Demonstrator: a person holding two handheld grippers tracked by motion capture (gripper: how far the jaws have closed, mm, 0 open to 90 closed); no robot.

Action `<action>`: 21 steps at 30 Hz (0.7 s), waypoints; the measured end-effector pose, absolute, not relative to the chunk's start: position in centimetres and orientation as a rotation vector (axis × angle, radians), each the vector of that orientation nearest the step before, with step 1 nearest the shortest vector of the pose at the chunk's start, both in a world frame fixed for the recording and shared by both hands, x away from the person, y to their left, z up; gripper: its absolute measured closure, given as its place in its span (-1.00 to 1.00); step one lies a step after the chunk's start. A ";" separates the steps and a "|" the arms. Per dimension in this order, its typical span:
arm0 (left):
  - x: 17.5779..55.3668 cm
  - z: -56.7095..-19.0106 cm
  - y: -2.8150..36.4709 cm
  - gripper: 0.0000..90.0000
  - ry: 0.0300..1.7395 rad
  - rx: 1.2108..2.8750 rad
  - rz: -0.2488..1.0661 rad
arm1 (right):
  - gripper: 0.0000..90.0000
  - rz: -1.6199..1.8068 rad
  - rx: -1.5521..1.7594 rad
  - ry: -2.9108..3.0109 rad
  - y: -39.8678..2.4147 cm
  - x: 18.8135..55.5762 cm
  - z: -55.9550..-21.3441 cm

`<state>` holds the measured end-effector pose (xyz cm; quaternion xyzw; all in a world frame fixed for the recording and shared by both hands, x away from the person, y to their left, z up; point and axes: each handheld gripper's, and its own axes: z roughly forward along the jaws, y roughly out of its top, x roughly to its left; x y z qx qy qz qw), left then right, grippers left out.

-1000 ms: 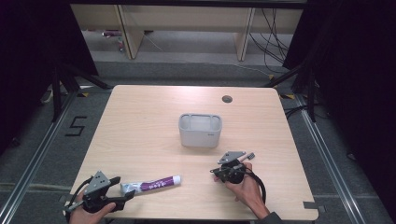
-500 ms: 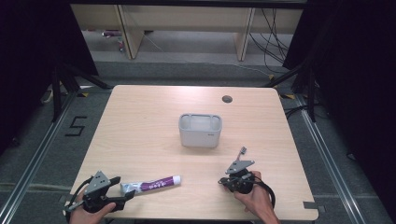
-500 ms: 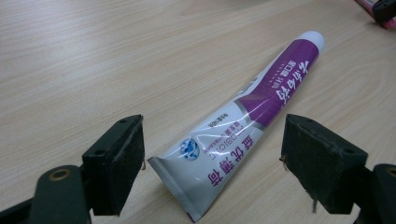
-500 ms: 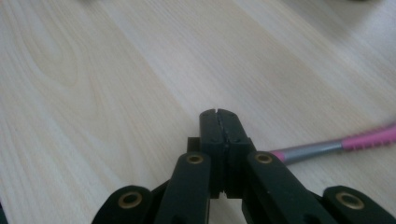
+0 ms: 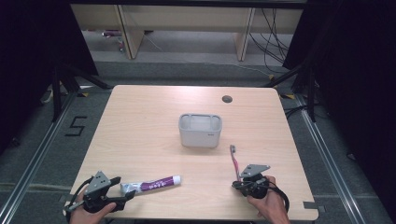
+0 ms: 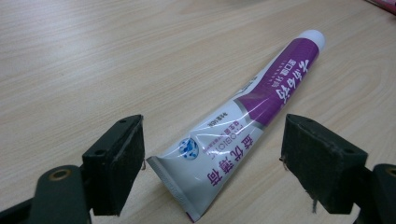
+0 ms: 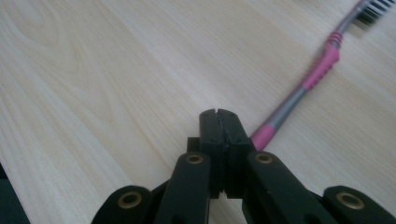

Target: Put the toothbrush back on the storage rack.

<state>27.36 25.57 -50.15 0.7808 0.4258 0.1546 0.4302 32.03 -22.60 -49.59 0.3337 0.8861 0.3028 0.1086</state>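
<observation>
A purple-and-white toothpaste tube (image 5: 152, 184) lies flat near the table's front left. My left gripper (image 5: 123, 189) stands open around its crimped tail. In the left gripper view the tail of the tube (image 6: 219, 149) sits between the two pads (image 6: 126, 154) without touching either. A pink-and-grey toothbrush (image 5: 234, 161) lies on the table at the front right, bristles toward the grey box. My right gripper (image 5: 238, 183) is shut with nothing between its jaws. In the right gripper view the gripper (image 7: 219, 114) has the pink end of the toothbrush (image 7: 299, 91) just beside its tips.
A grey open-topped box (image 5: 200, 129) stands at the middle of the wooden table (image 5: 140, 116). A round cable hole (image 5: 227, 99) is at the back. The front edge runs just under both hands.
My right hand has pulled back toward the near edge and to the right, and the toothbrush now lies stretched out on the table ahead of it. The left gripper and the tube have stayed put.
</observation>
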 end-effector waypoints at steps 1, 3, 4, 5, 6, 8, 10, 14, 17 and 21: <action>27.3 -50.2 25.6 -0.53 1.065 1.948 0.389 | 0.99 0.894 0.997 2.605 -22.8 31.9 -49.5; 27.4 -50.2 25.5 -0.53 1.064 1.946 0.385 | 0.99 0.884 1.008 2.590 -23.2 31.8 -49.4; 27.3 -50.2 25.5 -0.53 1.067 1.945 0.388 | 0.99 0.885 1.007 2.601 -23.4 31.9 -49.4; 27.4 -50.2 25.5 -0.53 1.063 1.945 0.383 | 0.99 0.902 1.007 2.584 -23.4 31.9 -49.5; 27.4 -50.2 25.5 -0.53 1.063 1.945 0.382 | 0.99 0.886 1.015 2.604 -23.7 31.9 -49.3; 27.4 -50.2 25.5 -0.53 1.064 1.945 0.383 | 0.99 0.899 1.013 2.584 -23.8 31.9 -49.4; 27.4 -50.2 25.5 -0.53 1.064 1.944 0.382 | 0.99 0.897 1.019 2.585 -24.0 31.7 -49.3; 27.4 -50.3 25.5 -0.53 1.062 1.943 0.384 | 0.98 0.918 1.022 2.580 -23.9 31.7 -48.7; 27.4 -50.2 25.5 -0.53 1.066 1.944 0.384 | 0.91 0.889 1.014 2.596 -23.9 32.0 -48.1; 27.4 -50.3 25.5 -0.53 1.062 1.939 0.384 | 0.77 0.858 1.037 2.581 -24.0 32.5 -47.7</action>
